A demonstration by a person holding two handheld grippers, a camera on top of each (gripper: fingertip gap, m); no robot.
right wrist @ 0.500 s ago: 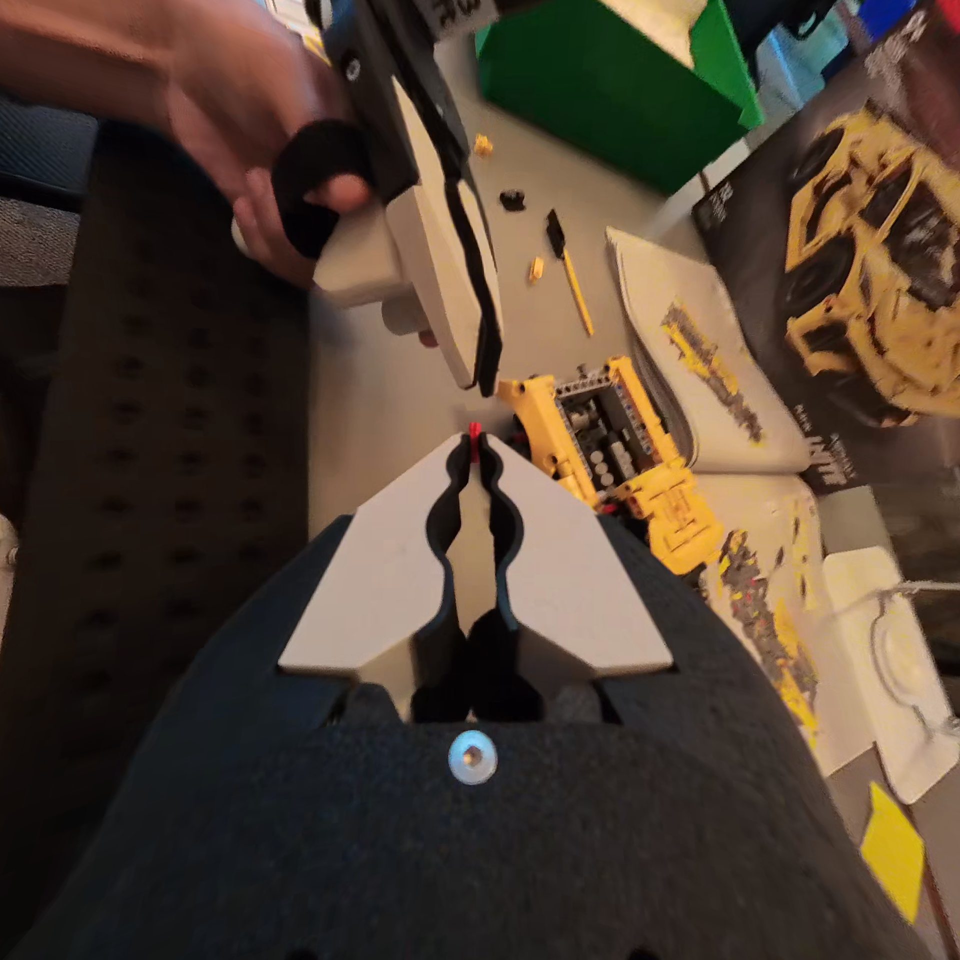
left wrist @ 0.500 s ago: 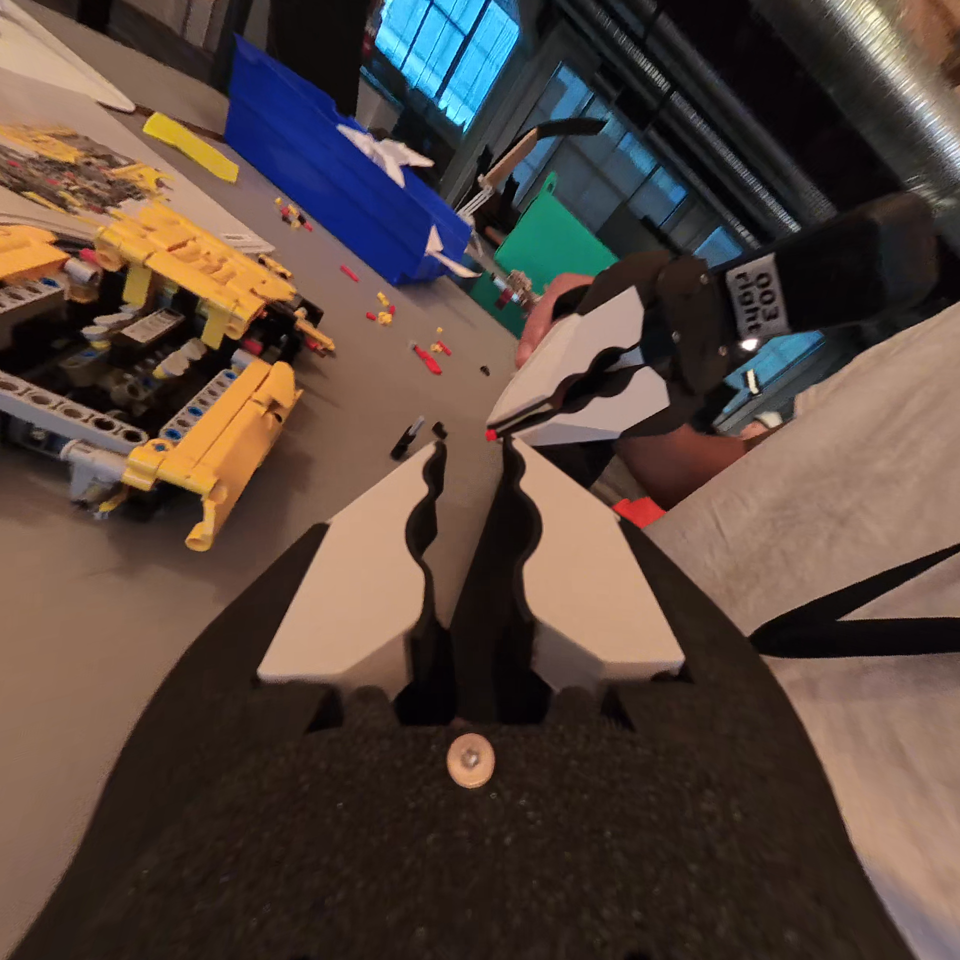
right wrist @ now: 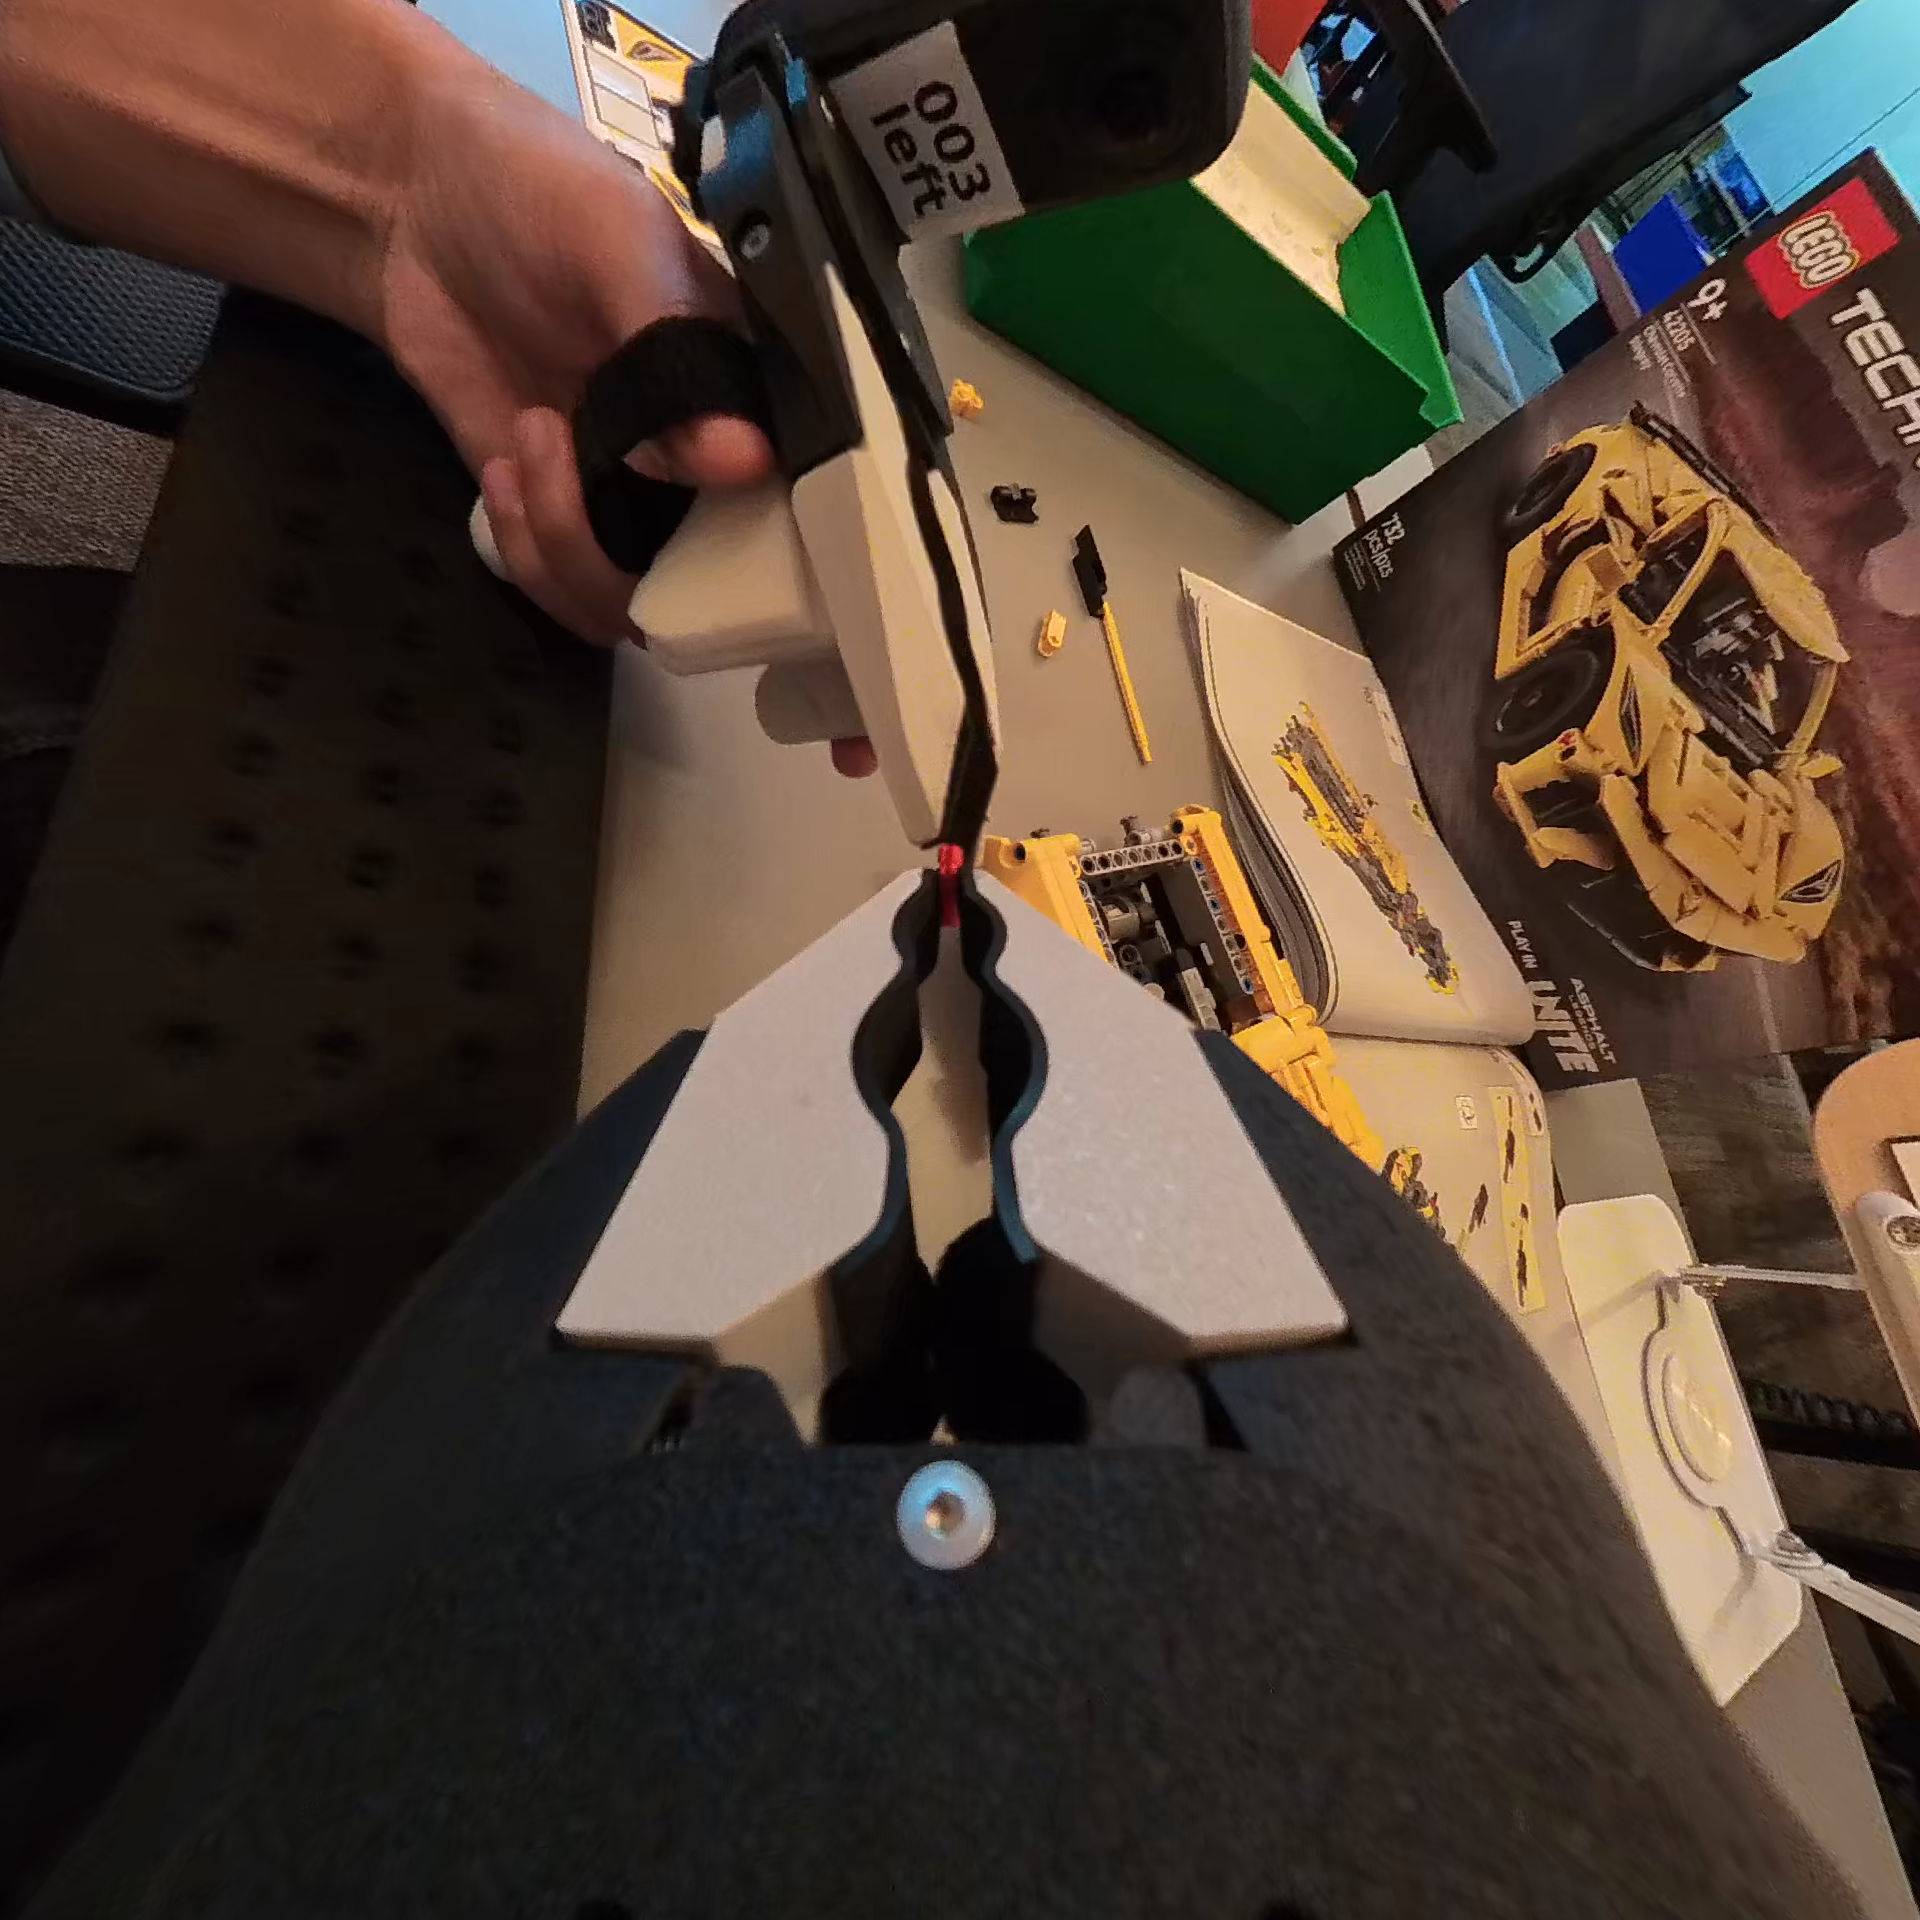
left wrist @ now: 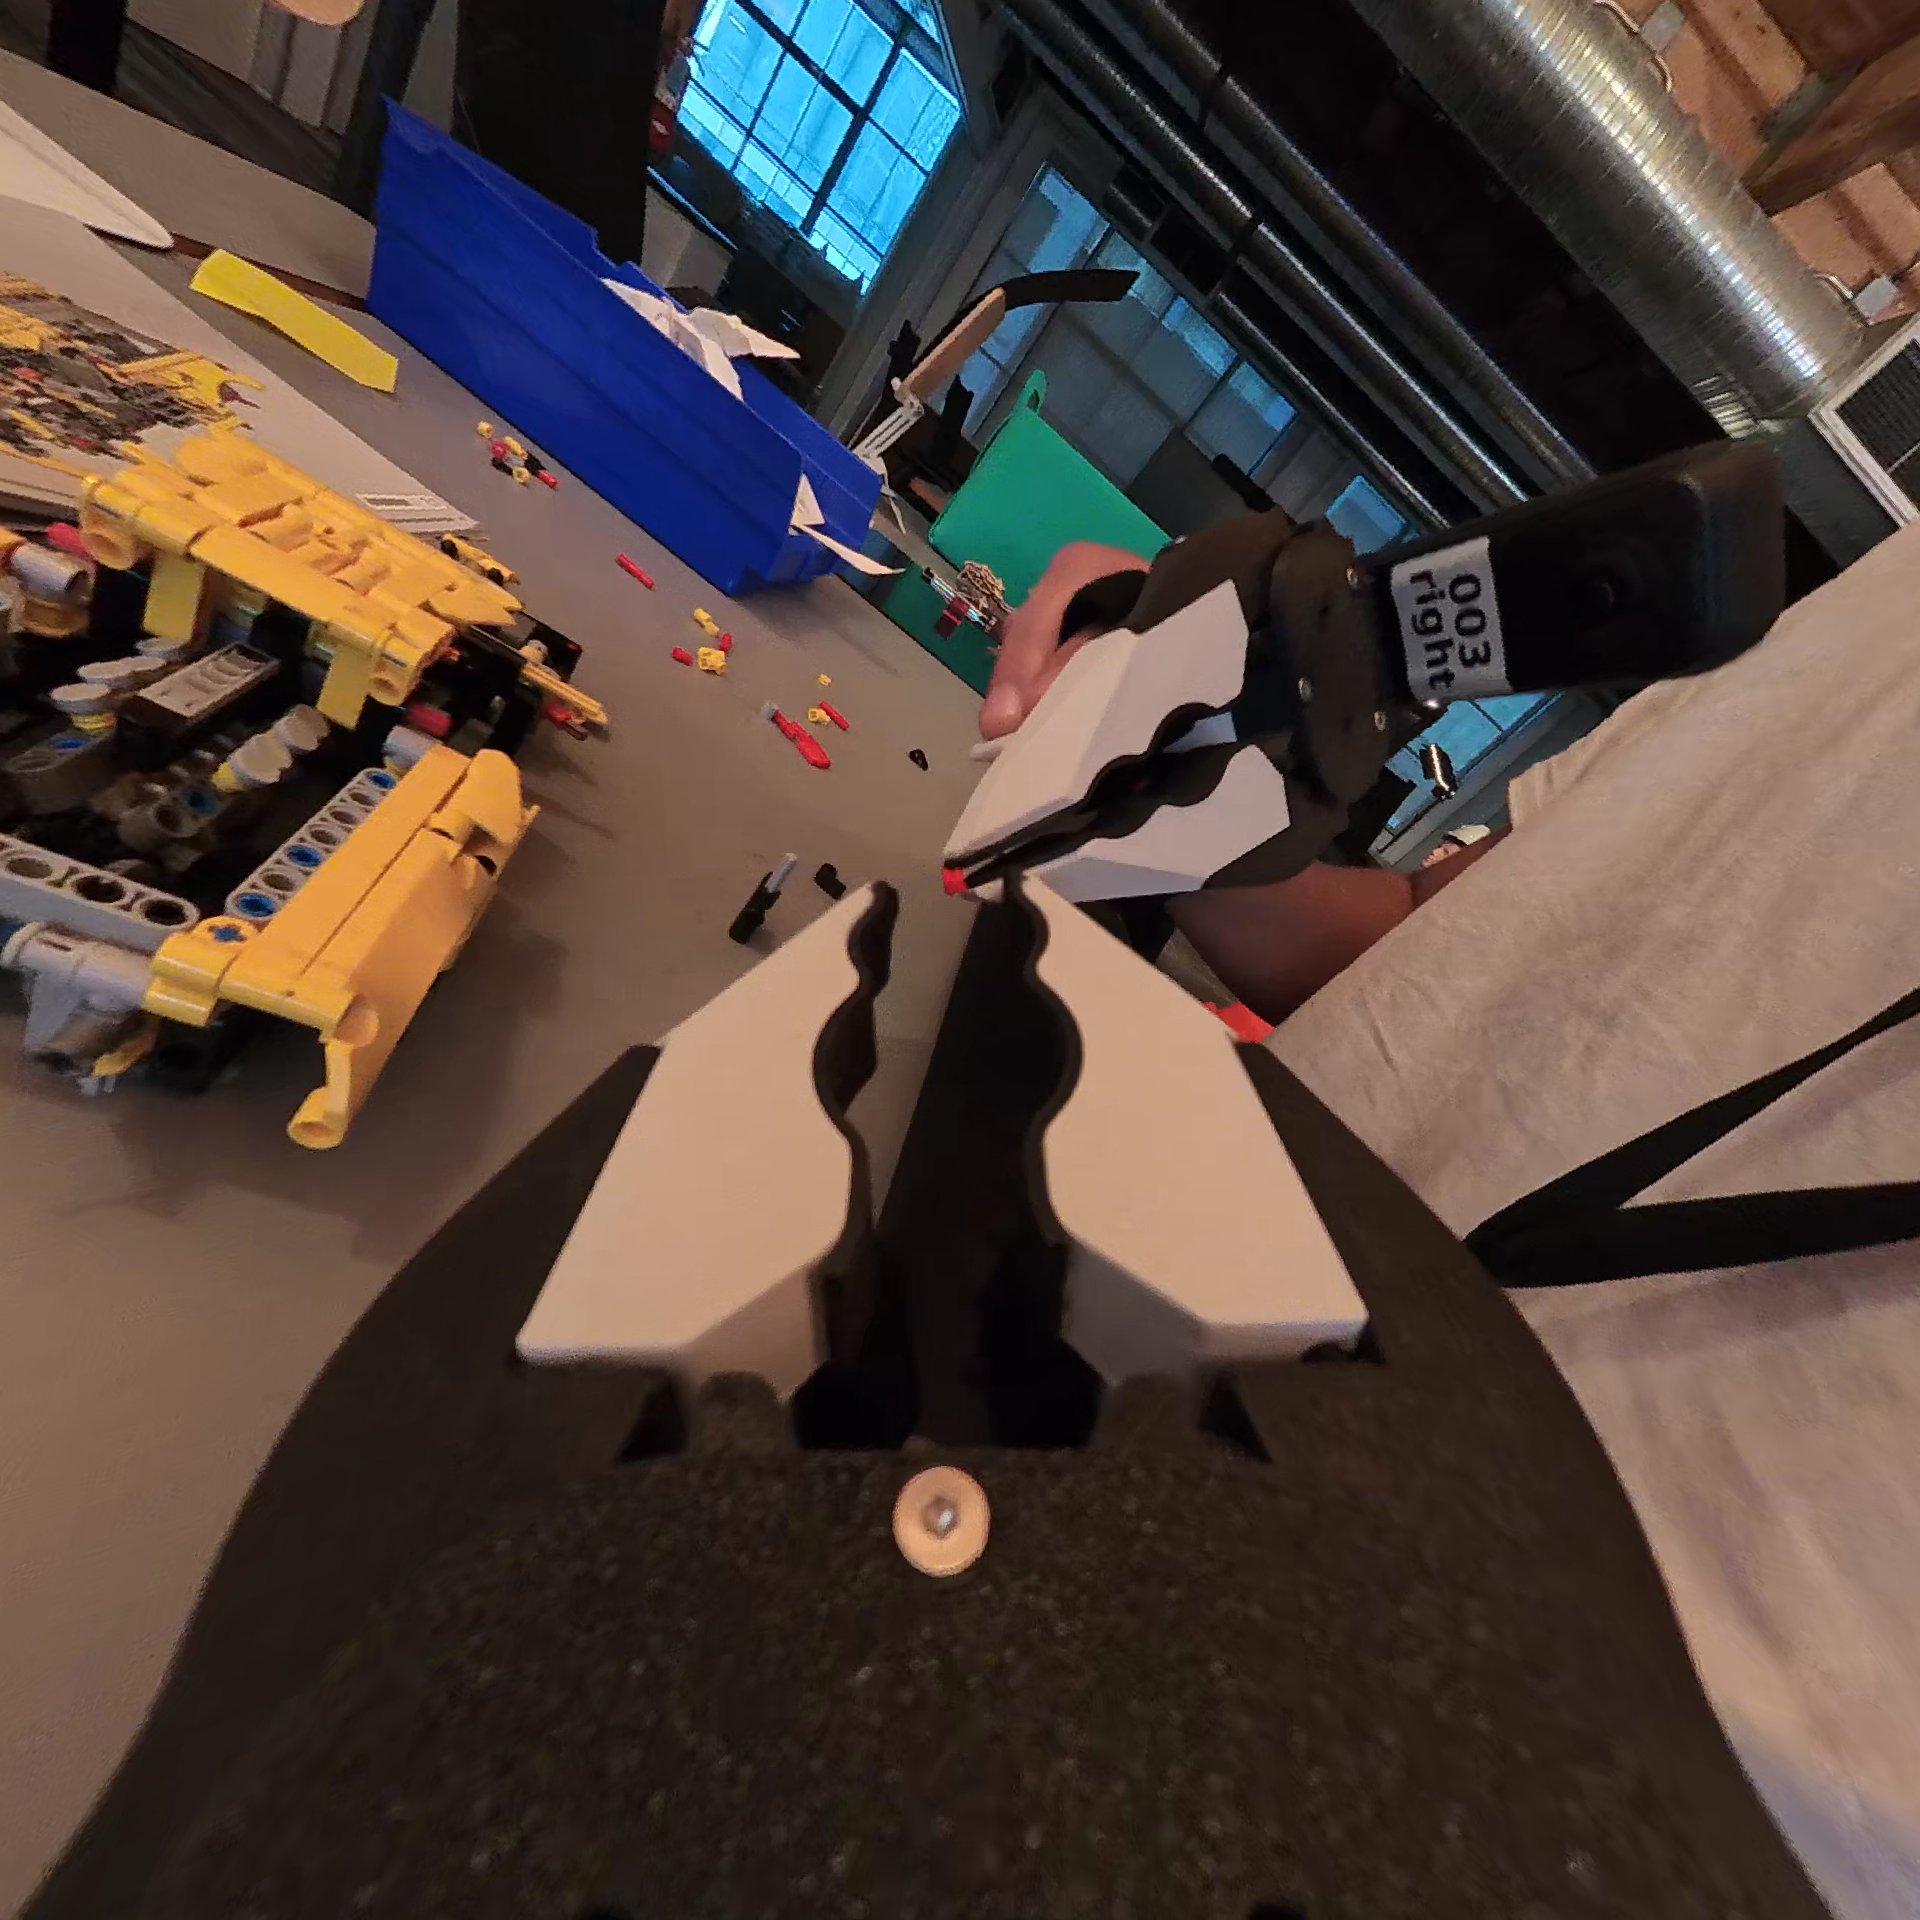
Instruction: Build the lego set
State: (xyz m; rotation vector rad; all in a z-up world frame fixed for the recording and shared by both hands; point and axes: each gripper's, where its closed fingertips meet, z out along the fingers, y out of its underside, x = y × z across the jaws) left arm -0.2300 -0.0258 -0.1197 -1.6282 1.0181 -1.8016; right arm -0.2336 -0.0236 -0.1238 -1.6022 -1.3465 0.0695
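Note:
My right gripper [right wrist: 948, 896] is shut on a small red pin [right wrist: 948, 883], which sticks out of its tips. In the left wrist view the right gripper [left wrist: 964, 878] comes in from the right with the red pin [left wrist: 952, 881] at its tip. My left gripper [left wrist: 948, 894] is narrowly open and empty, with the pin just in front of its gap. In the right wrist view the left gripper [right wrist: 951, 831] hangs tip-down right above the pin. The half-built yellow lego car [left wrist: 312, 748] lies on the grey table; it also shows in the right wrist view [right wrist: 1174, 925].
Loose red, yellow and black pieces [left wrist: 800, 727] lie scattered on the table. A blue bin [left wrist: 582, 353] and a green bin [right wrist: 1195, 322] stand at the back. The instruction booklet [right wrist: 1340, 831] and the set's box [right wrist: 1662, 675] lie beside the car. A yellow axle [right wrist: 1122, 686] lies nearby. Only a small space, under 4 cm, lies between the two pairs of fingers.
The two grippers have drawn closer. The left gripper's tips now sit right at the red pin held by the right gripper.

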